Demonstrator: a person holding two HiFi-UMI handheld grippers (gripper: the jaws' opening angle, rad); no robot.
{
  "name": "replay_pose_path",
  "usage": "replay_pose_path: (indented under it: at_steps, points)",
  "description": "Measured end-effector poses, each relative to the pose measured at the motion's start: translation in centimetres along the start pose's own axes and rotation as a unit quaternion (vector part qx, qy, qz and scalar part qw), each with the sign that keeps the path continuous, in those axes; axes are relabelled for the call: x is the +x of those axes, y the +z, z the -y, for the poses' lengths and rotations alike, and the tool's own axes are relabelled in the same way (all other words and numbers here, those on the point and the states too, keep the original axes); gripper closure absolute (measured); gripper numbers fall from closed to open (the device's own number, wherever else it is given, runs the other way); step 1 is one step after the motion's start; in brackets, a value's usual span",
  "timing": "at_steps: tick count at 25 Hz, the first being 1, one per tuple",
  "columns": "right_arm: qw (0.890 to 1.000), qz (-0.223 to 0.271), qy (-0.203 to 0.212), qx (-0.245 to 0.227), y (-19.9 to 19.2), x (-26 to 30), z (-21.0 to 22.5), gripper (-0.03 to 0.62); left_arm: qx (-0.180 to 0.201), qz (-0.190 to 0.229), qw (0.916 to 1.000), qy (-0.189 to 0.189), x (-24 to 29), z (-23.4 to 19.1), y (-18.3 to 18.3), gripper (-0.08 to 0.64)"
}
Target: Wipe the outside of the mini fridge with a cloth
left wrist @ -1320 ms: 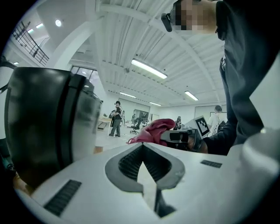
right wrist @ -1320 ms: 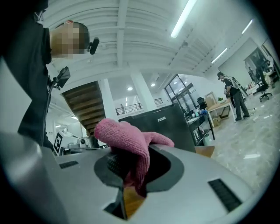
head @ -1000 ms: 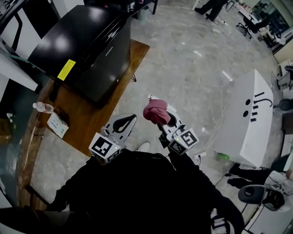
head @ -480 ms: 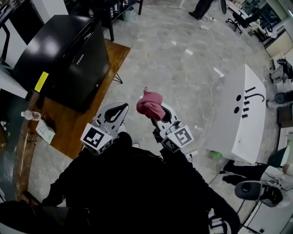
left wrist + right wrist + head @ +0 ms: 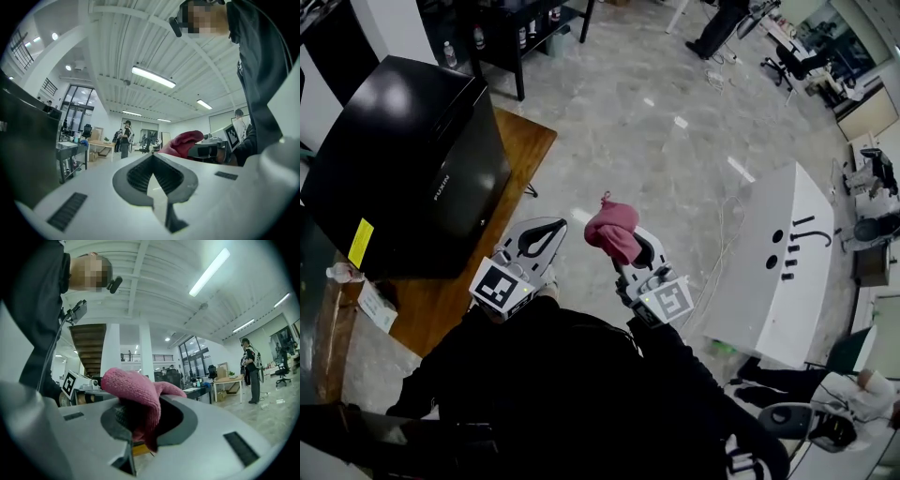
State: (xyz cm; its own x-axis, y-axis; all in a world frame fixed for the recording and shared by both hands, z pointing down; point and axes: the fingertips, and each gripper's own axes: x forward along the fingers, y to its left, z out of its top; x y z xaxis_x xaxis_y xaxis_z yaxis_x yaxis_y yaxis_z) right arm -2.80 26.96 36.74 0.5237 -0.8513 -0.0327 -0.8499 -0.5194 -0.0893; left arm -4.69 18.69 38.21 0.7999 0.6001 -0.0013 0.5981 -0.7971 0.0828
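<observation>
Cloth [image 5: 612,230] pinched in right gripper [image 5: 628,247], left gripper [image 5: 555,227] pressed together, black mini fridge [image 5: 403,178] on wooden table [image 5: 521,150]

- wood table [image 5: 523,155], one corner sticking out over the floor
- black fridge [image 5: 394,169] stands on it, covers most of the top
- bottle [image 5: 339,273] lying just beside the fridge, near edge
- white packet [image 5: 377,307] close to bottle
- grey floor [image 5: 656,159]: black rack [image 5: 520,42], white unit [image 5: 773,272] on it
</observation>
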Motion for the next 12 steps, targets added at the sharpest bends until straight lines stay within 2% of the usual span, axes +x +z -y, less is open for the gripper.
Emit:
replay_pose_path:
  at_steps: [5,12]
  points:
    - [1.000,-0.011,0.021,0.000,1.2,8.9,5.7,0.512,0.004,0.015,0.9998,0.013,5.6,-8.4,2.7,0.557]
    - [0.998,-0.004,0.059,-0.011,2.5,11.4,6.1,0.512,0.002,0.025,0.9989,0.039,5.9,-9.3,4.1,0.558]
